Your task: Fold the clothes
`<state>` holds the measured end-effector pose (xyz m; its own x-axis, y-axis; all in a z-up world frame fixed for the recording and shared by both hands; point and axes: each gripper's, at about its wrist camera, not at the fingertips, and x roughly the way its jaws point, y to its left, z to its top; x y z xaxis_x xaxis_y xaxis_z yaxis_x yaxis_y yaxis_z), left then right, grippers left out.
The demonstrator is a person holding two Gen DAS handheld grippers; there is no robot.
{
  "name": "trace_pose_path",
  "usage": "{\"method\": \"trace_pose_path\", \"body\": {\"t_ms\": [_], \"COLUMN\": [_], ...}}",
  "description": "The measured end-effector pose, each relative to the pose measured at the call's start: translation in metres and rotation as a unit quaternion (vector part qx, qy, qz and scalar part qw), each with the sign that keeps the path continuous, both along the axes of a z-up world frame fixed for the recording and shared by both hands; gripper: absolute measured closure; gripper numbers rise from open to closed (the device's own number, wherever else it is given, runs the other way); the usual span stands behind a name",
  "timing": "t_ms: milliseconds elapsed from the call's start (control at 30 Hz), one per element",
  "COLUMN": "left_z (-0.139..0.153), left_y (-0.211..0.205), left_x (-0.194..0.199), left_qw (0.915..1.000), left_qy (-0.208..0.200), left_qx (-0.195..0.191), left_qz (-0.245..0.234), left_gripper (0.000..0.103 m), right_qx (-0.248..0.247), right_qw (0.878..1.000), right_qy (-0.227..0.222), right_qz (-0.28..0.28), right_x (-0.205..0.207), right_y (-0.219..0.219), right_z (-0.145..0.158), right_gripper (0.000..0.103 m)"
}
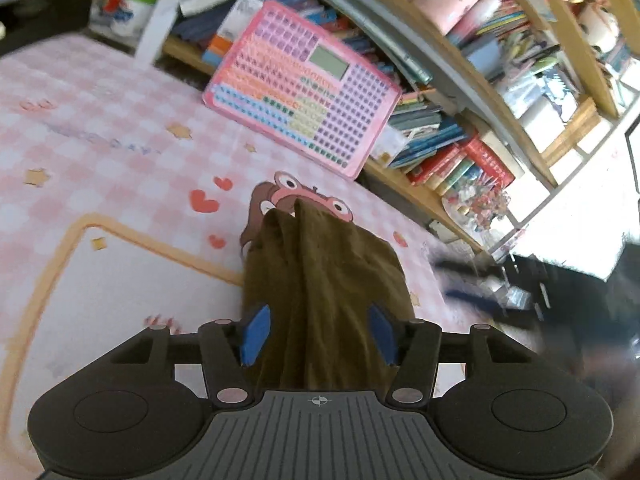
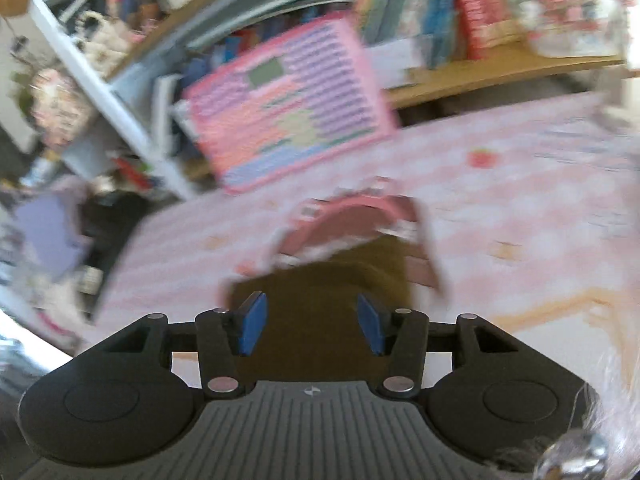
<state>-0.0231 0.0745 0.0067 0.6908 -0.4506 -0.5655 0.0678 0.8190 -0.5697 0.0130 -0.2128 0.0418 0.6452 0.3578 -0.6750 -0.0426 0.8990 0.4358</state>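
Note:
An olive-brown garment (image 1: 320, 280) lies bunched in long folds on a pink checked mat (image 1: 100, 120). My left gripper (image 1: 318, 332) stands open over it, its blue pads (image 1: 254, 334) apart on either side of the cloth without pressing it. In the blurred right wrist view the same brown garment (image 2: 320, 300) lies flatter on the mat (image 2: 520, 208), and my right gripper (image 2: 312, 328) is open above it, blue pads (image 2: 252, 324) clear of the fabric.
A pink toy keyboard board (image 1: 304, 88) leans against a wooden bookshelf (image 1: 480, 140) crowded with books behind the mat. A cartoon print (image 1: 308, 196) shows on the mat beyond the cloth. Dark clutter (image 1: 560, 288) sits at the right edge.

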Motion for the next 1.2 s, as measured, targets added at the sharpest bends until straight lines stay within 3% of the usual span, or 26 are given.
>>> {"method": "trace_pose_path", "body": {"t_ms": [67, 100, 133, 167, 233, 300, 367, 467, 567, 600, 633, 700, 800, 867, 900, 933, 1033, 1133, 1200], "left_z": [-0.007, -0.009, -0.006, 0.0, 0.02, 0.028, 0.009, -0.029, -0.025, -0.022, -0.02, -0.02, -0.022, -0.02, -0.015, -0.008, 0.003, -0.024, -0.025], "left_y": [-0.009, -0.015, -0.022, -0.028, -0.036, -0.033, -0.021, -0.006, 0.001, 0.003, 0.006, 0.008, 0.003, -0.003, -0.007, -0.011, -0.019, -0.014, -0.007], "left_x": [0.018, 0.024, 0.026, 0.024, 0.009, 0.002, 0.013, 0.031, 0.03, 0.03, 0.032, 0.039, 0.06, 0.065, 0.064, 0.06, 0.052, 0.07, 0.071], "left_qw": [0.9994, 0.9985, 0.9969, 0.9944, 0.9879, 0.988, 0.9951, 0.9975, 0.9989, 0.9991, 0.9992, 0.9995, 0.9998, 0.9995, 0.9989, 0.9973, 0.991, 0.9949, 0.9969], "left_qy": [0.014, 0.015, 0.004, -0.015, -0.083, -0.098, -0.044, 0.029, 0.012, 0.002, -0.004, -0.007, 0.003, -0.006, -0.021, -0.044, -0.091, -0.024, -0.02], "left_qx": [0.028, 0.047, 0.073, 0.098, 0.116, 0.099, 0.078, 0.061, 0.041, 0.037, 0.033, 0.025, 0.013, 0.025, 0.038, 0.054, 0.093, 0.095, 0.074], "left_qz": [-0.015, -0.022, -0.028, -0.037, -0.062, -0.066, -0.041, -0.021, -0.021, -0.023, -0.022, -0.016, -0.011, -0.016, -0.02, -0.024, -0.033, -0.025, -0.018], "left_gripper": [0.052, 0.068, 0.091, 0.094, 0.095, 0.095, 0.095, 0.091, 0.085, 0.081, 0.069, 0.061, 0.062, 0.068, 0.089, 0.096, 0.096, 0.093, 0.088], "right_qx": [-0.02, -0.022, -0.025, -0.029, -0.039, -0.044, -0.044, -0.042, -0.051, -0.054, -0.056, -0.052, -0.047, -0.044, -0.044, -0.044, -0.043, -0.034, -0.036], "right_qw": [0.999, 0.999, 0.999, 0.998, 0.998, 0.997, 0.997, 0.997, 0.997, 0.997, 0.997, 0.997, 0.997, 0.997, 0.997, 0.997, 0.997, 0.997, 0.997], "right_qy": [0.018, 0.027, 0.036, 0.043, 0.052, 0.053, 0.05, 0.055, 0.053, 0.05, 0.047, 0.047, 0.05, 0.054, 0.055, 0.057, 0.057, 0.062, 0.06], "right_qz": [-0.017, -0.023, -0.027, -0.026, -0.022, -0.022, -0.023, -0.017, -0.017, -0.015, -0.014, -0.014, -0.018, -0.023, -0.024, -0.025, -0.029, -0.033, -0.032], "right_x": [-0.016, -0.022, -0.028, -0.032, -0.036, -0.039, -0.039, -0.035, -0.033, -0.033, -0.033, -0.033, -0.031, -0.03, -0.03, -0.03, -0.03, -0.03, -0.03], "right_y": [-0.009, -0.011, -0.012, -0.011, -0.007, -0.003, 0.001, 0.005, 0.01, 0.011, 0.012, 0.012, 0.012, 0.011, 0.011, 0.011, 0.01, 0.009, 0.01], "right_z": [-0.012, -0.019, -0.026, -0.033, -0.043, -0.048, -0.049, -0.055, -0.054, -0.052, -0.05, -0.05, -0.052, -0.053, -0.053, -0.054, -0.054, -0.056, -0.056], "right_gripper": [0.055, 0.055, 0.055, 0.055, 0.055, 0.055, 0.055, 0.051, 0.051, 0.051, 0.051, 0.051, 0.051, 0.051, 0.051, 0.051, 0.05, 0.049, 0.049]}}
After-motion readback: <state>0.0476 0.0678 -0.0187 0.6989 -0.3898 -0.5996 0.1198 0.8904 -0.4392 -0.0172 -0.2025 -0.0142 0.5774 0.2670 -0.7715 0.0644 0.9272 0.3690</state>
